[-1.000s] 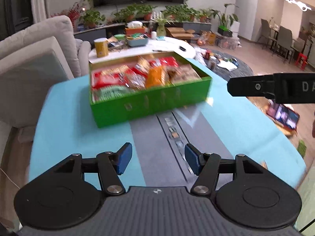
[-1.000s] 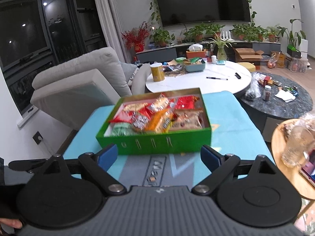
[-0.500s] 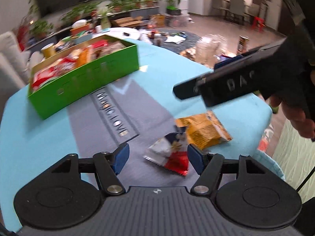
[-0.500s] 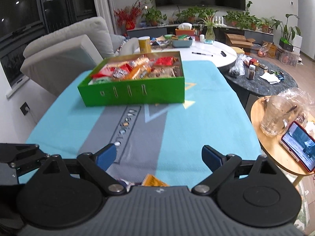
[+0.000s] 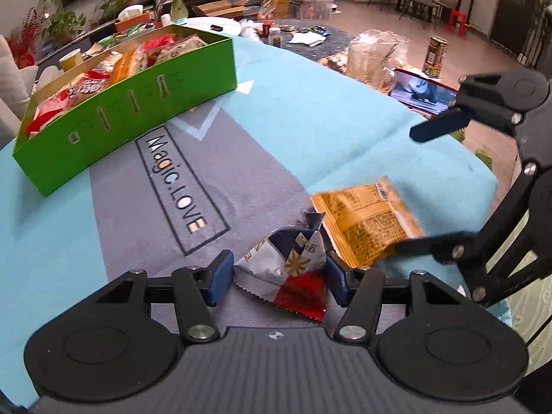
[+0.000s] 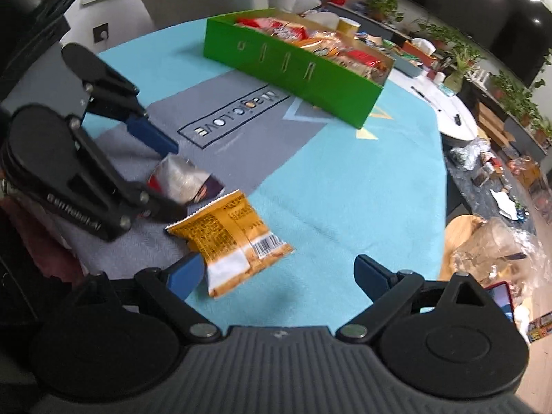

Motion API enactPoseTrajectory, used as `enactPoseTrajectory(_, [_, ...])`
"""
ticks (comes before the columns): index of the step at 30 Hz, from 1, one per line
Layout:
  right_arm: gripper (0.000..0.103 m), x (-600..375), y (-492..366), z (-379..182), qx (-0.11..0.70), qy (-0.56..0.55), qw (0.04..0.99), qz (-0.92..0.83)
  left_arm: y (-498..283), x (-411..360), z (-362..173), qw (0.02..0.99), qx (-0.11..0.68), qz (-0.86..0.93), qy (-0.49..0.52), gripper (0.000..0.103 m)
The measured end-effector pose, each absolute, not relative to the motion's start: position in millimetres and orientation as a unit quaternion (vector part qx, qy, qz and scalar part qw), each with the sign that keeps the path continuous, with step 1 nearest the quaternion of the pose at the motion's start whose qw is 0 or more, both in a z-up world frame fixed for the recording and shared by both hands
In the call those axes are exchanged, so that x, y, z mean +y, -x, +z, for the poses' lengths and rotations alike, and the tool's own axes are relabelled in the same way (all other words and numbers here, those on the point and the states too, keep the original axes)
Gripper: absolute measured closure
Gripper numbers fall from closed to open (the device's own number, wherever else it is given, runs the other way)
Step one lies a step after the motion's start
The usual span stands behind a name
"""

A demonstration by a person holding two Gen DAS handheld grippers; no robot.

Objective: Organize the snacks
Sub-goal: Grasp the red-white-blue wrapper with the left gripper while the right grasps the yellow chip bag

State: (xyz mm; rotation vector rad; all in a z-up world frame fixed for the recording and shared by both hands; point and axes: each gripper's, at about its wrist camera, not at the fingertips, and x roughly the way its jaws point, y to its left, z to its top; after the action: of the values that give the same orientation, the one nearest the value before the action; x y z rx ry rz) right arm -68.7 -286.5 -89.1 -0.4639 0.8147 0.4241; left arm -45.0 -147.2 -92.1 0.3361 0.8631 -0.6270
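Note:
A green box full of snack packets stands at the far side of the table; it also shows in the right wrist view. Two packets lie near the front edge. My left gripper is open, its pads on either side of the white, navy and red packet. My right gripper is open around the orange packet, its left pad at the packet's near corner. The orange packet lies just right of the other packet.
The table wears a teal and grey cloth printed "Magic.LOVE". A small round side table with a plastic bag and a phone stands to the right. A white round table and a sofa are behind.
Both grippers have swung down from facing the green box to the two packets at the front edge. The left now brackets the white and red packet, the right the orange one.

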Motion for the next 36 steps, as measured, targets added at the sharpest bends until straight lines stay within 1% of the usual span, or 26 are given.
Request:
enactPoseTrajectory(4, [0.018,-281,60,-99,0.393,0.222,0.864,0.221,37,-137,-92,0.857,0.411,-0.27,-0.155,0.05])
enactPoseTrajectory(10, [0.015,-275,48,-100,0.38,0.213,0.872,0.224,21,-118,-92,0.869,0.422,-0.224,-0.13,0.049])
enactPoseTrajectory(12, [0.015,-277,43,-100,0.378,0.201,0.878,0.213,19,-115,-91,0.871,0.423,-0.218,-0.126,0.046])
enactPoseTrajectory(16, [0.016,-282,37,-101,0.38,0.165,0.886,0.206,21,-111,-89,0.872,0.422,-0.22,-0.117,0.044])
enactPoseTrajectory(18, [0.016,-284,38,-101,0.382,0.145,0.887,0.217,23,-113,-89,0.871,0.42,-0.226,-0.119,0.039])
enactPoseTrajectory(20, [0.017,-284,40,-99,0.38,0.132,0.887,0.225,24,-114,-91,0.87,0.417,-0.233,-0.118,0.039])
enactPoseTrajectory(22, [0.017,-281,42,-98,0.377,0.132,0.889,0.224,24,-114,-93,0.869,0.417,-0.237,-0.116,0.04])
enactPoseTrajectory(24, [0.017,-278,44,-98,0.371,0.138,0.892,0.22,23,-114,-95,0.87,0.415,-0.237,-0.118,0.045])
enactPoseTrajectory(27, [0.017,-276,43,-97,0.368,0.134,0.896,0.212,22,-112,-93,0.87,0.415,-0.24,-0.114,0.049])
enactPoseTrajectory(36, [0.017,-272,28,-79,0.351,0.087,0.914,0.185,16,-99,-85,0.884,0.401,-0.223,-0.091,0.051])
